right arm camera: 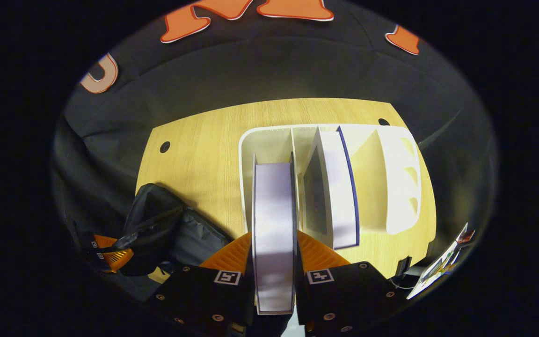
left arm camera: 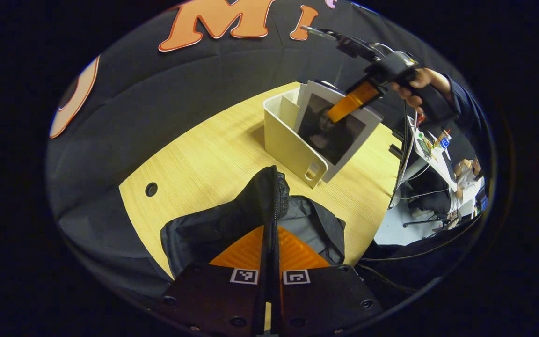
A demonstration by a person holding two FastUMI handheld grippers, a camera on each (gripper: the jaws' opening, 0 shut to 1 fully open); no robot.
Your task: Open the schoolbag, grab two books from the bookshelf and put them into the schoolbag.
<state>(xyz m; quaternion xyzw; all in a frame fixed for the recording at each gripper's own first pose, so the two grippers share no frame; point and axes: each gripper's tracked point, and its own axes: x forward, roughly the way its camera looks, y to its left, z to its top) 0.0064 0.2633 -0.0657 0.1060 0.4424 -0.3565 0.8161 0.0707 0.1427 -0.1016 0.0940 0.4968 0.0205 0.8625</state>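
Right now, holding a thin white book (right arm camera: 274, 196) up over the white plastic bookshelf (right arm camera: 405, 187) with the right tongs (right arm camera: 274, 238), squeezed tight on both flat sides. Looks stiff and light, but smooth, so could slip; best to pinch deep, near the middle. Holding up the rim of the soft, floppy black cloth schoolbag (left arm camera: 213, 224) on the yellow wooden counter (left arm camera: 204, 159) with the left tongs (left arm camera: 269, 234), pressed together on it. Second white book (right arm camera: 339, 187) to fetch from the bookshelf.
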